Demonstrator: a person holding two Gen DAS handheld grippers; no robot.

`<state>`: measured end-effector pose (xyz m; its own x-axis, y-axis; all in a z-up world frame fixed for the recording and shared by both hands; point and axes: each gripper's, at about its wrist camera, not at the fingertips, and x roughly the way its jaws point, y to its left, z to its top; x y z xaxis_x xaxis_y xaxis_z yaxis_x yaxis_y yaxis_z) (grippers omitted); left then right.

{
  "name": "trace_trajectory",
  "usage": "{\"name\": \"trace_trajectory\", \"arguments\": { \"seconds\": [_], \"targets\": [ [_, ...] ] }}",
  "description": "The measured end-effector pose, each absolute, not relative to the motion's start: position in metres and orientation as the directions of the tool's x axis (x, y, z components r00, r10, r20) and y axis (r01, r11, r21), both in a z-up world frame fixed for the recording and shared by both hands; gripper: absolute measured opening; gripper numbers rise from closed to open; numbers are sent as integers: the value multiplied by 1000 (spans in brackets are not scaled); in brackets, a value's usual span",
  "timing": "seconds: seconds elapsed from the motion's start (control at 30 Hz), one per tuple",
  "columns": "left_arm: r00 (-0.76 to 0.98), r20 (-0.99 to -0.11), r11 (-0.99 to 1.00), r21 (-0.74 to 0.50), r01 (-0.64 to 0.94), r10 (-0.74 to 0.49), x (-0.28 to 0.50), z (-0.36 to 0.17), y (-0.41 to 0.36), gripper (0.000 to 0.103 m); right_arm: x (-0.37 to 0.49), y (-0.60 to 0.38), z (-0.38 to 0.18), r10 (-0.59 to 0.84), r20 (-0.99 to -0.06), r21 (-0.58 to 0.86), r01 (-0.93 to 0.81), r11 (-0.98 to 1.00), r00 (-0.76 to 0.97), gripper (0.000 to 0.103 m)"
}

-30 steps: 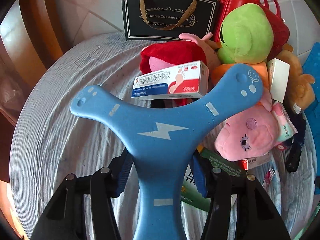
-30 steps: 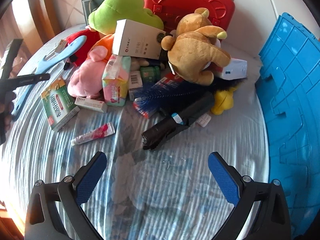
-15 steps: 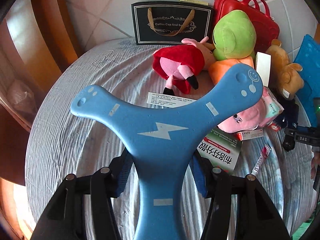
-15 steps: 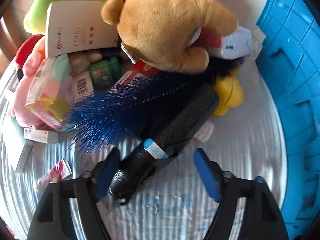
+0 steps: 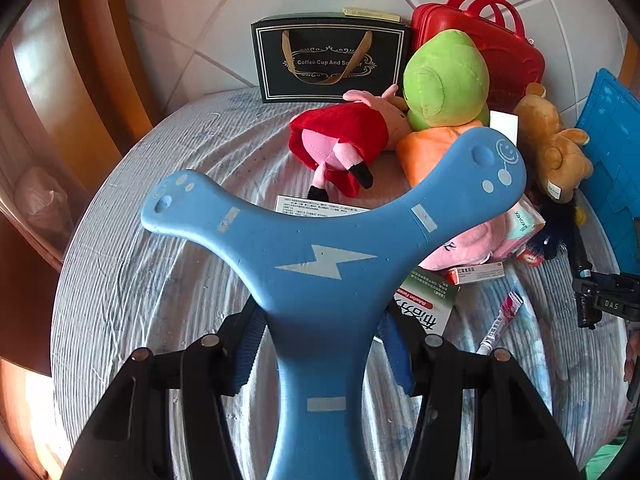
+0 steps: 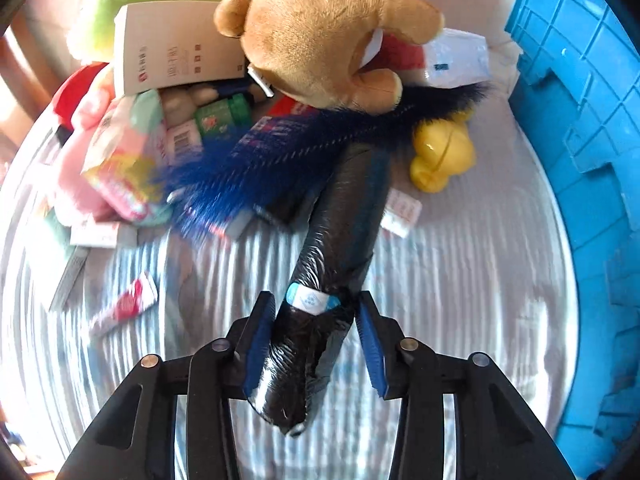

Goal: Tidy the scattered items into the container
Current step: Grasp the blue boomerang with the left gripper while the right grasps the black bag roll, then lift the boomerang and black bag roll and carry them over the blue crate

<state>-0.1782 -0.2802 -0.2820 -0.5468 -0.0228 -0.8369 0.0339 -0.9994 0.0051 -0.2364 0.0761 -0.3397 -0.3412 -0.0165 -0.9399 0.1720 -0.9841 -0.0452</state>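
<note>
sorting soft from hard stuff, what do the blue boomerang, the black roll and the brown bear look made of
Blue boomerang: matte foam or soft plastic, going by its dull, pitted face and rounded edges; clamped in the left gripper.
Black roll: thin glossy plastic film, wrinkled and shiny, likely rolled bags; the right gripper is closing around it.
Brown bear: plush fabric, with a short fuzzy nap.

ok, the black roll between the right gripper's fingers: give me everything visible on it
The black roll looks like a tight roll of glossy, wrinkled black plastic film, possibly bin bags, banded near its near end by a light blue and white label. It lies flat on the striped cloth, running from the right gripper up toward the pile, its far end under the blue bristle brush. The right gripper's jaws are closing on its near end: the left pad looks in contact, the right pad shows a small gap.
</note>
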Motion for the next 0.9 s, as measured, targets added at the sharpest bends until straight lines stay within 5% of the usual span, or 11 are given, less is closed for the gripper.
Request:
{"name": "trace_trajectory", "arguments": {
  "seconds": [0.9],
  "targets": [
    [-635,-772,-999,10,31,-28,-116,-207,-233,54,-140,112,-234,-134,-874,5,268,-963,-466,34]
  ]
}}
